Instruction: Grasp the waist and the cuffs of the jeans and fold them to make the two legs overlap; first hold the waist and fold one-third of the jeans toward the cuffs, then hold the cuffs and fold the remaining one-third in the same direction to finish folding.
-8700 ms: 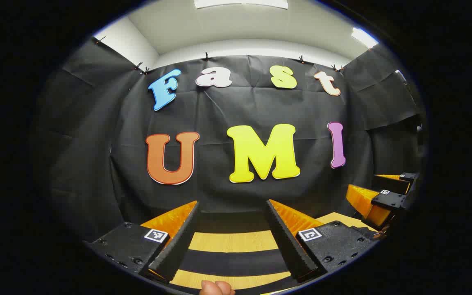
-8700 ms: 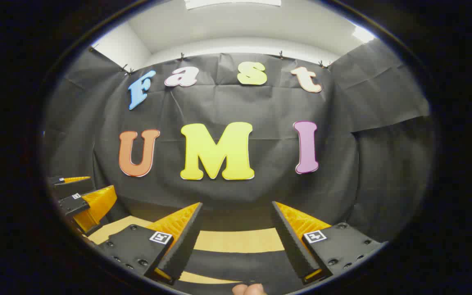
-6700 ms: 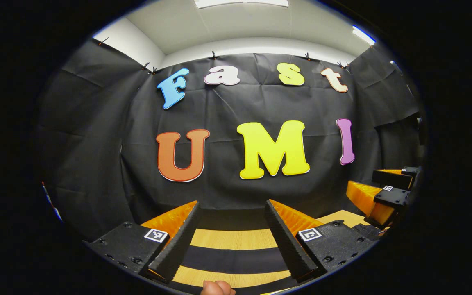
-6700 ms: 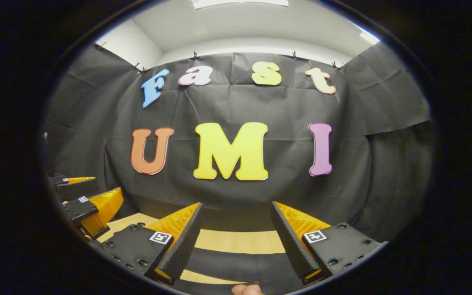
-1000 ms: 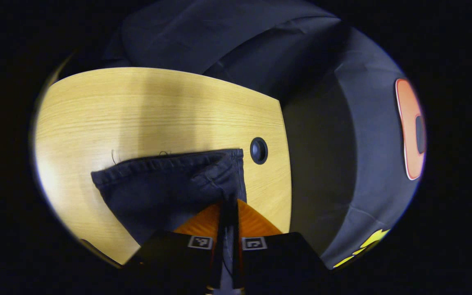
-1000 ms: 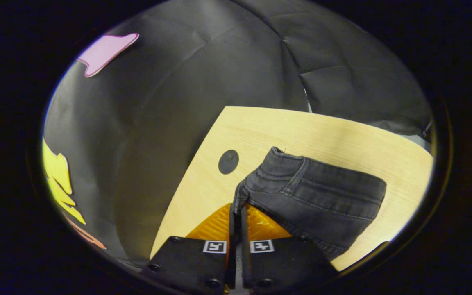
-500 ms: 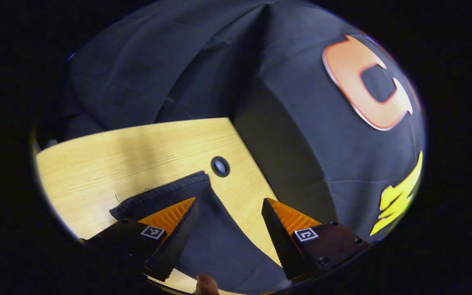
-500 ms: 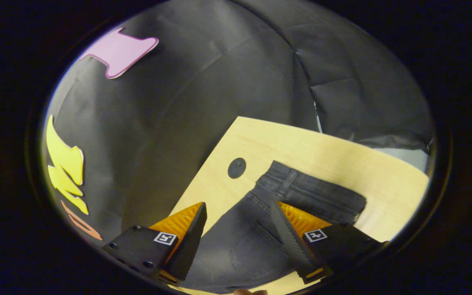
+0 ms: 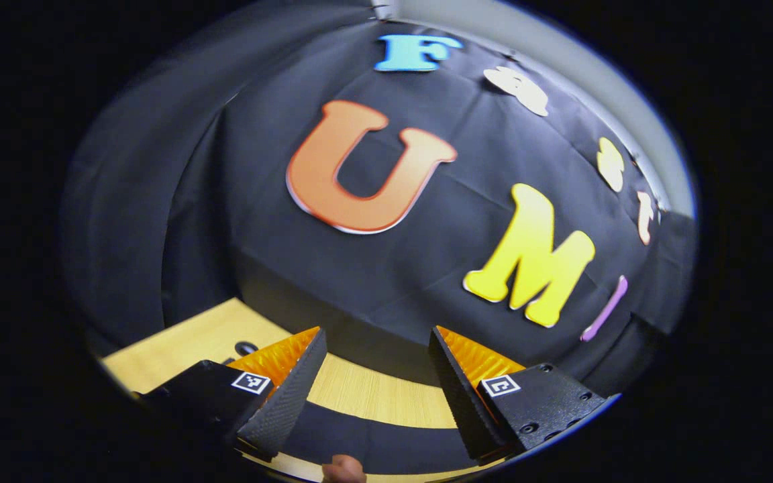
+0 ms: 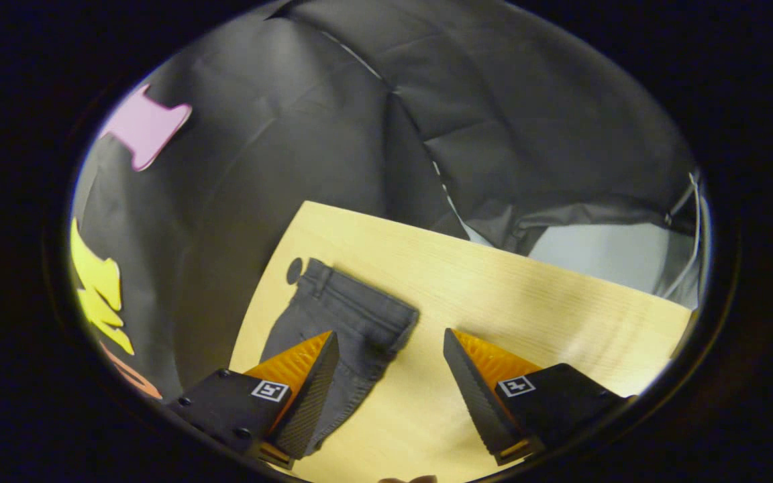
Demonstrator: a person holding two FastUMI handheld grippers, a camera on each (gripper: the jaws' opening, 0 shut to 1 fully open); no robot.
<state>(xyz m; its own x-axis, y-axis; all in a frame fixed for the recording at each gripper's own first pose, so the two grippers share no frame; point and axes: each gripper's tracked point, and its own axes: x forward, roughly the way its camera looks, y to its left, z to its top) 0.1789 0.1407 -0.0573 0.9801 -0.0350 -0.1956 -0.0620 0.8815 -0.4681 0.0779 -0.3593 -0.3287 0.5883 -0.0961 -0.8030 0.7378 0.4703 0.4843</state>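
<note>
Two spread fingers are showing at the bottom of the left gripper view, so I am reading my left gripper [image 9: 376, 389] as wide apart and gripping nothing. Between and below its fingers I am seeing the light wooden table [image 9: 366, 402], with a dark band of the jeans [image 9: 373, 443] lying across it close to the lower edge; I cannot tell which part of the garment that is. A round dark grommet hole [image 9: 245, 347] is sitting in the tabletop just beyond the left finger, and a fingertip [image 9: 343, 468] of the person's hand is peeking in at the very bottom. The camera is tilting, looking mostly at the black cloth wall [image 9: 225, 201] behind the table. Moving to the right gripper view, I am seeing my right gripper [image 10: 390, 389] likewise parted and holding nothing, hovering over the table [image 10: 494, 295]. The jeans [image 10: 339, 329] are lying flat on the wood to the left of the gap, their waistband end pointing up toward the table's far edge, just beside a dark round grommet hole [image 10: 294, 270]. The left finger is overlapping the denim in this view, though I cannot tell whether it is touching it. The right finger is standing over bare wood, well apart from the jeans.
</note>
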